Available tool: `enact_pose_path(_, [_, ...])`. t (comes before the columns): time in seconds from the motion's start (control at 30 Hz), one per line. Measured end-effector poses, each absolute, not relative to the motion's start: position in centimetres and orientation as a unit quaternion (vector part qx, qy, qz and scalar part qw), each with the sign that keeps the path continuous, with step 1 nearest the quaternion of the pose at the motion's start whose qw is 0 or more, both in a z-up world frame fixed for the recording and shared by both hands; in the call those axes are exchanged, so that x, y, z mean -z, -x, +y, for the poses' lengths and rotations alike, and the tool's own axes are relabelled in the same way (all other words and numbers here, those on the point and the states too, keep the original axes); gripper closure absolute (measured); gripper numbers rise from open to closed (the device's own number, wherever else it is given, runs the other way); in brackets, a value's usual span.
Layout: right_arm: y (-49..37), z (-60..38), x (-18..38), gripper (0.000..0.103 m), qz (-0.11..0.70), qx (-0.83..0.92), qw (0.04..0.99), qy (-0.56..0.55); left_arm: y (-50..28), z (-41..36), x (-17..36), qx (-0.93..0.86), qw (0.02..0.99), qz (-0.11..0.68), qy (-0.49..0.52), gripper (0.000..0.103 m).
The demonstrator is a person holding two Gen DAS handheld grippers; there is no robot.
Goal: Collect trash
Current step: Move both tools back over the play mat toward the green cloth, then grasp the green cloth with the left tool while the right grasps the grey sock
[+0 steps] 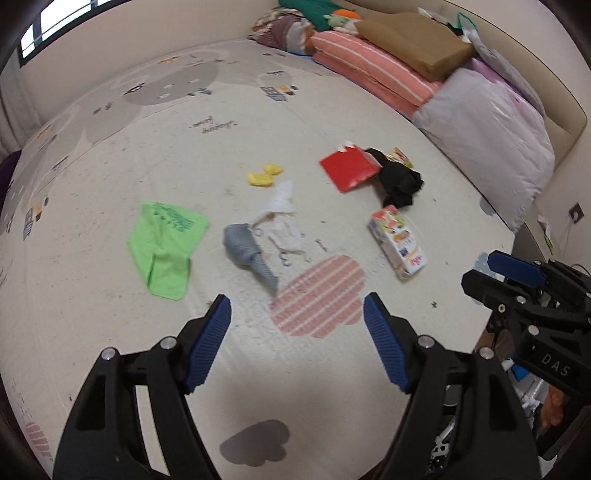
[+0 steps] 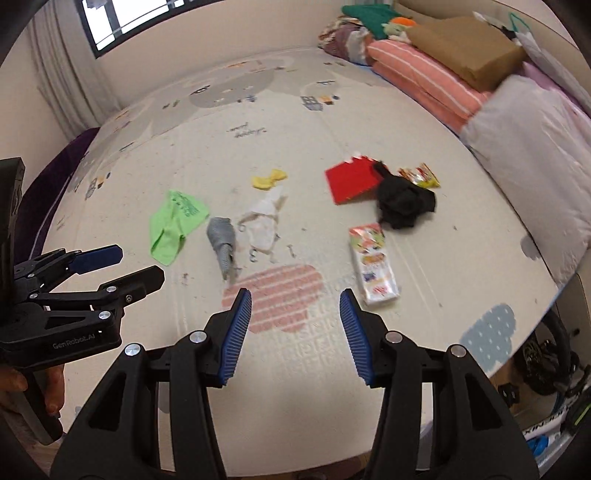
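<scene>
Trash lies scattered on a pale play mat (image 1: 147, 332): a white printed carton (image 1: 398, 242) (image 2: 373, 265), a red paper bag (image 1: 349, 170) (image 2: 351, 181), a snack wrapper (image 2: 419, 175), a crumpled white tissue (image 1: 282, 218) (image 2: 262, 221) and yellow scraps (image 1: 264, 175) (image 2: 269, 178). A green cloth (image 1: 166, 243) (image 2: 175, 225), a grey sock (image 1: 247, 253) (image 2: 222, 242) and a black garment (image 1: 399, 182) (image 2: 404, 201) lie among them. My left gripper (image 1: 297, 312) is open and empty above the mat, short of the items. My right gripper (image 2: 295, 306) is open and empty, near the carton.
Folded striped bedding (image 1: 369, 70), a brown cushion (image 1: 413, 40) and a large white plastic-wrapped bundle (image 1: 491, 136) line the right wall. A window (image 2: 122, 18) and curtain stand at the far left. The mat's edge runs at the lower right, with clutter (image 2: 546, 369) beyond it.
</scene>
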State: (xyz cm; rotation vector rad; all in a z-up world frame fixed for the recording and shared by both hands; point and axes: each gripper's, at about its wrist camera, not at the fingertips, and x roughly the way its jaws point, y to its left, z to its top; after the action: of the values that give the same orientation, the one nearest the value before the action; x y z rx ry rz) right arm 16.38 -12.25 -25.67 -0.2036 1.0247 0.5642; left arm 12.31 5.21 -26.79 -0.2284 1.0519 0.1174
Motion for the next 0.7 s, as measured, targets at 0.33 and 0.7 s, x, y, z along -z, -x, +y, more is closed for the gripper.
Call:
enact_pose_path(0.33, [-18.5, 0.2, 26.3, 0.049, 0.464, -0.323, 0.812, 0.145, -11.9, 16.8, 27.6, -0.129, 0.854, 0.478, 0.157, 0.026])
enact_pose_path(0.7, [-22.0, 6.9, 33.6, 0.042, 0.479, -0.341, 0.785, 0.197, -14.6, 21.8, 35.4, -0.157, 0.832, 0.498, 0.189, 0.026])
